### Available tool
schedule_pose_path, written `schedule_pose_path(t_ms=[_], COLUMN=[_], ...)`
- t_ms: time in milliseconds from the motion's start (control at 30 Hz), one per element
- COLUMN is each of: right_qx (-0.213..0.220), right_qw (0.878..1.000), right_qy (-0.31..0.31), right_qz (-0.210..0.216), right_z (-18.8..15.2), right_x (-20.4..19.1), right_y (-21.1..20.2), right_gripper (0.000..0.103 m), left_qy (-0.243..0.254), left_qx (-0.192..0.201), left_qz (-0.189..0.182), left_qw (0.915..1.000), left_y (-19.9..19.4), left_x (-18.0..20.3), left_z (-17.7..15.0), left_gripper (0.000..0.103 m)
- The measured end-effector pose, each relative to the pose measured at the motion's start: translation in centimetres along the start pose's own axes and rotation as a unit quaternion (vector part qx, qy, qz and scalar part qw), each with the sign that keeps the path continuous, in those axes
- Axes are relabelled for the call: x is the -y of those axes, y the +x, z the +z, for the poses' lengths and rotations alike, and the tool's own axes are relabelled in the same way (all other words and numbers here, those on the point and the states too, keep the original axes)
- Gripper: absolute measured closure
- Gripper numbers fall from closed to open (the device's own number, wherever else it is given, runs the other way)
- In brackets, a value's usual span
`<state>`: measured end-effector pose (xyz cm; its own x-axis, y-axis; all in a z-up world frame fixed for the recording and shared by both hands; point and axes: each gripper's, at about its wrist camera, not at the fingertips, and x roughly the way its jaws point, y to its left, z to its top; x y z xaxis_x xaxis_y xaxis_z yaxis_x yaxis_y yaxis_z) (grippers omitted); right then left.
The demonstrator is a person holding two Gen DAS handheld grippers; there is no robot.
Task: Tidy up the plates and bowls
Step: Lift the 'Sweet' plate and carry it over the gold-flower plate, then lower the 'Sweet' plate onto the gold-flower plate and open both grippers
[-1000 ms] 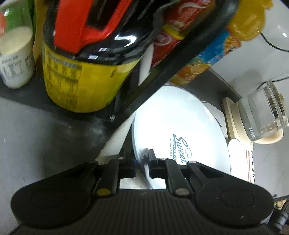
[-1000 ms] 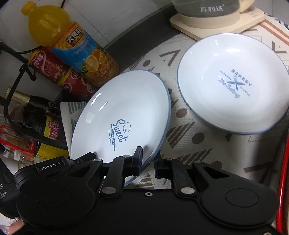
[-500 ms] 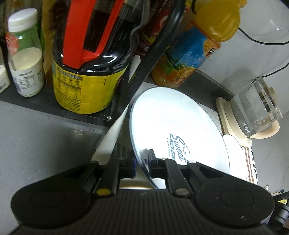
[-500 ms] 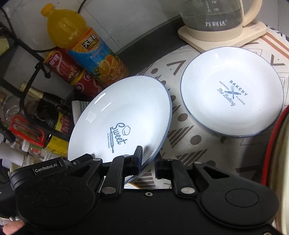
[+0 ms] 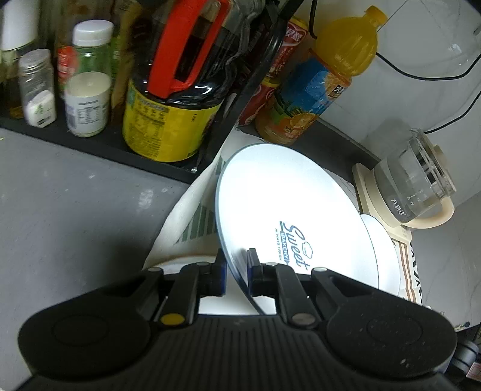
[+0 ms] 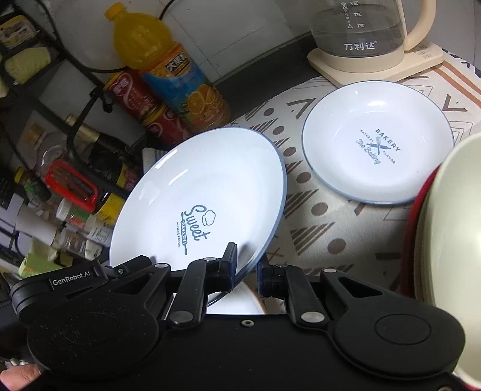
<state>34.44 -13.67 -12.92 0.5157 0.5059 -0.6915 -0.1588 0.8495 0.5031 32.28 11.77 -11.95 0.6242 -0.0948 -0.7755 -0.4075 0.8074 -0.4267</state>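
Both hand-held grippers, left (image 5: 236,272) and right (image 6: 246,269), are clamped on the rim of 1 white plate (image 6: 198,198), holding it tilted above the patterned mat (image 6: 315,216). A 2nd plate (image 6: 377,141) lies flat on the mat near the kettle (image 6: 357,27).

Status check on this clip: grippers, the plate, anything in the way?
Left gripper and right gripper both shut on the Sweet plate, tilted, off the mat. Second plate flat on patterned mat. Bottles and kettle close behind.
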Motion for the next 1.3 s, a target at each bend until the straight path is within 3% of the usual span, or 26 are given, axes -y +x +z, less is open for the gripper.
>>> schedule_pose_path(t_ms=[533, 1300], right_qx=[-0.017, -0.034], right_qw=[0.999, 0.996], right_qy=[-0.037, -0.083], right_qz=[0.015, 0.005], right_z=[-3.9, -7.1], right_x=[0.0, 0.7], right_y=[-2.6, -3.7], right_gripper=[0.090, 0.090], left_qy=[-0.028, -0.062], left_qx=[0.018, -0.006], left_qz=[0.018, 0.037], left_qw=[0.9993, 0.9974], left_y=[-4.2, -5.6], left_x=[-1.3, -3.3], left_z=[-5.1, -11.5], left_gripper=[0.092, 0.090])
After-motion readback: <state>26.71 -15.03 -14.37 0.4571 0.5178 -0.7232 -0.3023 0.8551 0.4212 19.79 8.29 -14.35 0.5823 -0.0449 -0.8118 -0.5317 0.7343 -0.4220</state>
